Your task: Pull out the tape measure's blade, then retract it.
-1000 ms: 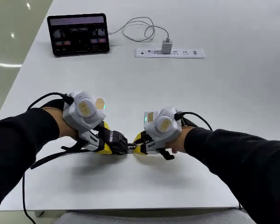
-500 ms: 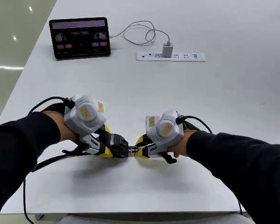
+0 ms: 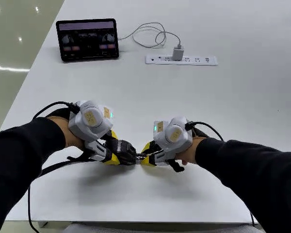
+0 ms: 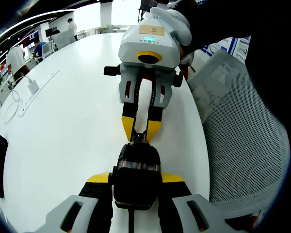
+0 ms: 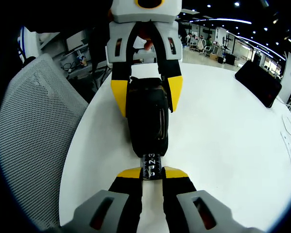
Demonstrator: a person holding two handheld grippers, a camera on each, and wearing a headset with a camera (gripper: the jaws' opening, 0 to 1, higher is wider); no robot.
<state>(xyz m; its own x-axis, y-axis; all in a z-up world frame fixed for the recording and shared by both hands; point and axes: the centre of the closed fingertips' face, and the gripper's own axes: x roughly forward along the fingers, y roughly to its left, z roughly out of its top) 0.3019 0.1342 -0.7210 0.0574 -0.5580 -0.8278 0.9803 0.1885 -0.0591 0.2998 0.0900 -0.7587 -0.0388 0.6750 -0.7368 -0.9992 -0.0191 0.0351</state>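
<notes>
Left gripper [image 3: 112, 147] clamps tape measure [image 3: 124, 151], right gripper [image 3: 146, 154] pinches blade [image 5: 151, 166] near table [image 3: 136, 194] edge.

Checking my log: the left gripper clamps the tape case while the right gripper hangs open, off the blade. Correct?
No: the right gripper is shut on the blade, per the right gripper view; the left gripper does clamp the case.

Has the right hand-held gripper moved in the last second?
No. Against the power strip, the right hand-held gripper sits at the same offset; the frame shift is head-camera motion.
</notes>
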